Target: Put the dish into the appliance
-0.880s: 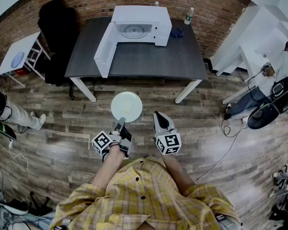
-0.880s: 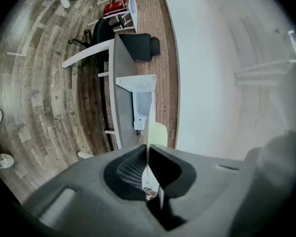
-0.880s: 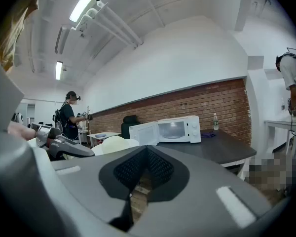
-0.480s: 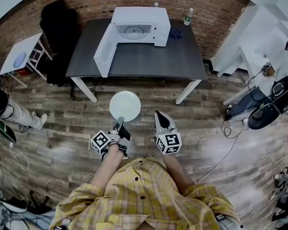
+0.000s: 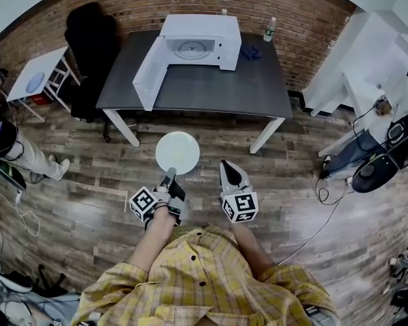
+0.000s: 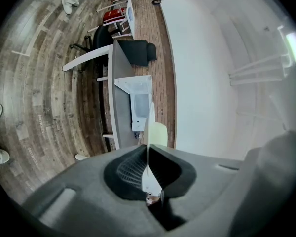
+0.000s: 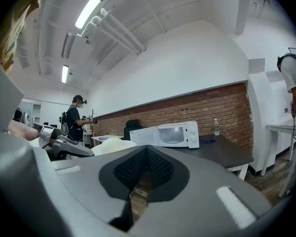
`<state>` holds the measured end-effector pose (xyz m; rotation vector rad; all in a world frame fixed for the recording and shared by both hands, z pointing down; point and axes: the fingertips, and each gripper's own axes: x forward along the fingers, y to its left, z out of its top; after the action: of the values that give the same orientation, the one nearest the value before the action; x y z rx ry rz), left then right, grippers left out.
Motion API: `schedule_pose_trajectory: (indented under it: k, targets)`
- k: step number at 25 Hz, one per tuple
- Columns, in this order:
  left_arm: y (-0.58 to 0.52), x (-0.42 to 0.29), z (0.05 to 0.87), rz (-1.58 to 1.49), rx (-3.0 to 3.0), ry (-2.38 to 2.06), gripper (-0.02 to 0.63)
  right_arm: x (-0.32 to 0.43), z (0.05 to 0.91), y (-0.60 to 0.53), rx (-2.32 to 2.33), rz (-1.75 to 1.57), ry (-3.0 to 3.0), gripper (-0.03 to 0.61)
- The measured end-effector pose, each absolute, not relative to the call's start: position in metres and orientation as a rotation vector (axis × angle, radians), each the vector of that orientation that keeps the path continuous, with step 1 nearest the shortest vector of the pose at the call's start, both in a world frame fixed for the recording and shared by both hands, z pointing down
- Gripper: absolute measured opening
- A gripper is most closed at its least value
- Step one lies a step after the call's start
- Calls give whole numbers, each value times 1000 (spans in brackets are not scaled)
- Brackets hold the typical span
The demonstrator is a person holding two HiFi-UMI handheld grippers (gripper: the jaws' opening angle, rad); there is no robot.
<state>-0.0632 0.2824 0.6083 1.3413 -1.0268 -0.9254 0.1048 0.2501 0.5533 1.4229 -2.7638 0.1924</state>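
A pale round dish (image 5: 177, 152) sits level at frame centre, near rim pinched in the left gripper (image 5: 168, 176), while the white microwave (image 5: 200, 41) stands top centre on a dark table (image 5: 211, 87), door swung open leftward.

Even, bright light is cast by long white ceiling strip lights (image 7: 91, 6); edges are bent and corners blackened by fisheye distortion; near jaws are rendered soft.

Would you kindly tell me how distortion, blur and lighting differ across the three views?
Head view: sharp and evenly lit, but fisheye bows the brick wall and table edges. Left gripper view: rolled sideways, black corners, the plate soft up close. Right gripper view: ceiling light glares, foreground blurred, microwave fairly crisp.
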Motion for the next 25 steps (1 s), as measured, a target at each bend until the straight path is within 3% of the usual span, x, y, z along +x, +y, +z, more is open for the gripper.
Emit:
schedule_pose_trajectory:
  k: [14, 25]
  targets:
    - [283, -36, 624, -926, 1293, -1039, 12, 129, 570, 248, 1367, 219, -2763, 2]
    - [190, -48, 633, -941, 1291, -1023, 12, 124, 576, 154, 1390, 234, -2745, -3]
